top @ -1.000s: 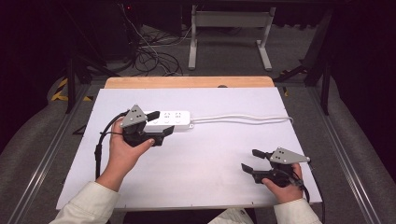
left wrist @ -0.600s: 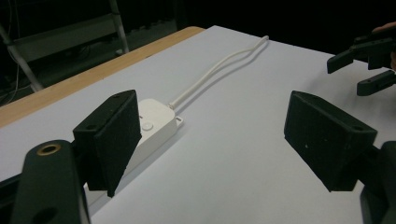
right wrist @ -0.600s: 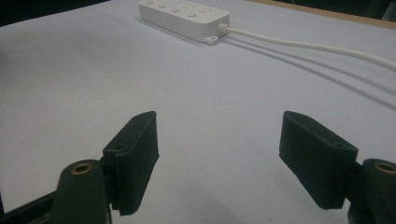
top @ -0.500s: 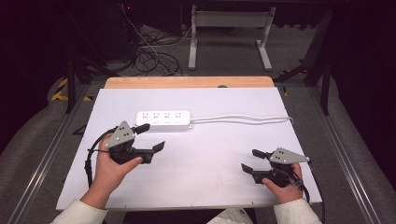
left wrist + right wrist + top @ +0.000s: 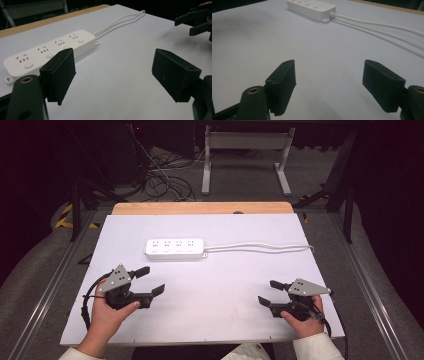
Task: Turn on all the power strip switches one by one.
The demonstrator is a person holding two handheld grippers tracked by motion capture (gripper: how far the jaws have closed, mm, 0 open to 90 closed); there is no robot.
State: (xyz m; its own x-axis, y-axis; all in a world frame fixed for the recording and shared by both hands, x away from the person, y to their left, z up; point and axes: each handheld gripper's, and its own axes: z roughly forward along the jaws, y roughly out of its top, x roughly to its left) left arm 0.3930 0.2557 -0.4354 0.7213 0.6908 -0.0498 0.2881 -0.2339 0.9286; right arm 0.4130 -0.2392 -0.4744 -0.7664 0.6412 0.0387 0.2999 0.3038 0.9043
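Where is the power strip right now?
In the high view the white power strip lies left of centre on the table, beyond the left tongs, untouched.

The power strip (image 5: 175, 248) at upper centre of the high view looks like smooth white plastic with a faint sheen, and its cord (image 5: 260, 247) like white rubbery sheathing. The worktop (image 5: 220, 320) wears a matt, pale lilac-white covering, smooth as paper; a bare wood edge (image 5: 200, 208) shows along its top. Both the left tool (image 5: 149, 281) and right tool (image 5: 271, 292) look like matt black plastic, each topped by a dull grey plate.
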